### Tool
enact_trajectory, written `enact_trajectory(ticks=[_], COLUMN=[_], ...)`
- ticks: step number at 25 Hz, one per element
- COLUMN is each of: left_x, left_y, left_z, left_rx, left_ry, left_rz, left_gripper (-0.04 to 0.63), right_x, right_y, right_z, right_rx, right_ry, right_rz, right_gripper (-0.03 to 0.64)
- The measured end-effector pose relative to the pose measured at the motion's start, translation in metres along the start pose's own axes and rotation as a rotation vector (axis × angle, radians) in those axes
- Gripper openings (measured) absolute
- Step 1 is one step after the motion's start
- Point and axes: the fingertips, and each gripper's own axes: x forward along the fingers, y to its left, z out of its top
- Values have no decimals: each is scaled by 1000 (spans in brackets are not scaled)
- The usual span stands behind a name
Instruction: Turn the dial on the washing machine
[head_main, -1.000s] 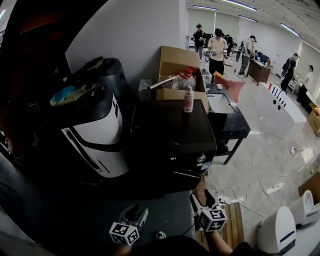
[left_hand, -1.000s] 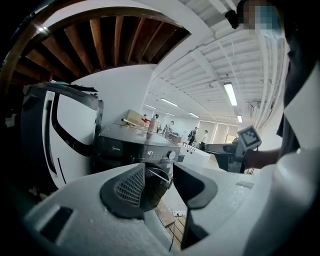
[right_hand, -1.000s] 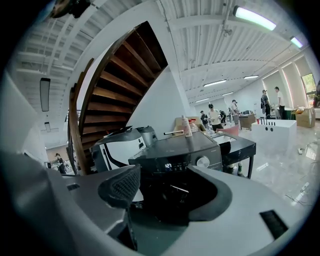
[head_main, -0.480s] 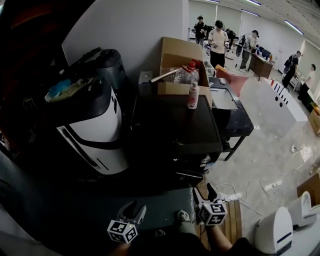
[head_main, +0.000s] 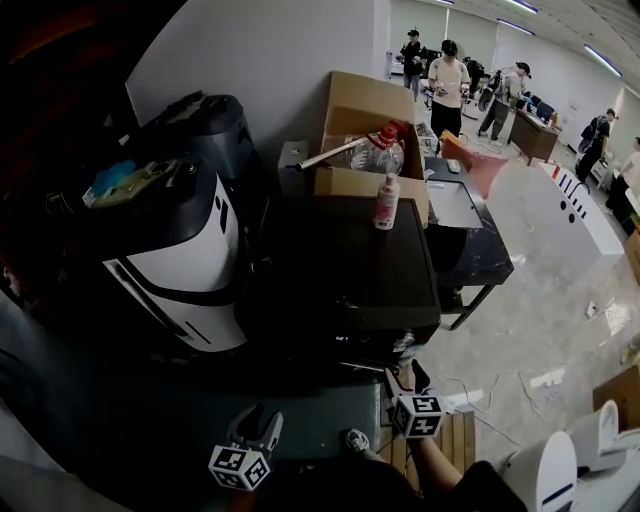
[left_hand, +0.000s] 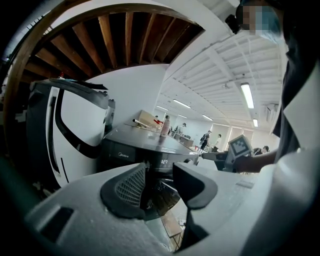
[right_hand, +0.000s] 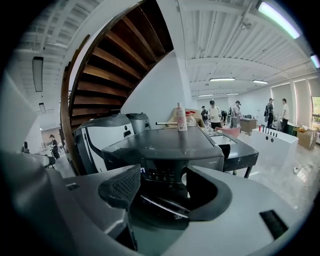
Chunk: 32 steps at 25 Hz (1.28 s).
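The black washing machine (head_main: 340, 260) stands in the middle of the head view, with a lit display on its front panel (right_hand: 159, 175). A pale round knob (head_main: 404, 346) shows at the panel's front right corner. My right gripper (head_main: 400, 378) hovers just in front of that corner, open and empty; in the right gripper view (right_hand: 162, 186) its jaws frame the panel. My left gripper (head_main: 255, 422) hangs lower left over the grey floor, apart from the machine. Its jaws (left_hand: 159, 176) stand slightly apart with nothing between them.
A pink-and-white bottle (head_main: 385, 205) stands on the machine's lid. A white-and-black appliance (head_main: 190, 260) sits close on the left. Behind are a cardboard box (head_main: 365, 130) and a black table (head_main: 470, 240). A wooden pallet (head_main: 470, 445) and cables lie at the right. People stand far back.
Both grippers have drifted up toward the machine's front, the right one closing on the panel's right corner. The head view has shifted slightly. Neither gripper's jaws visibly changed.
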Motion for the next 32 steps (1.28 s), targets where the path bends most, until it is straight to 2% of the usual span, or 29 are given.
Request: enact_trajectory(ticks=[9, 21, 32], left_x=[27, 38, 33], left_y=[2, 7, 8], left_z=[5, 8, 3], left_rx=[-8, -51, -75], left_ry=[-21, -49, -51], left_rz=[68, 146, 181], left_gripper=[169, 167, 167], right_x=[58, 103, 112], right_y=[-39, -57, -64], right_z=[-3, -35, -47], right_rx=[-105, -196, -187], right_ry=[69, 221, 288], right_rz=[-24, -19, -50], right_gripper=[272, 295, 305])
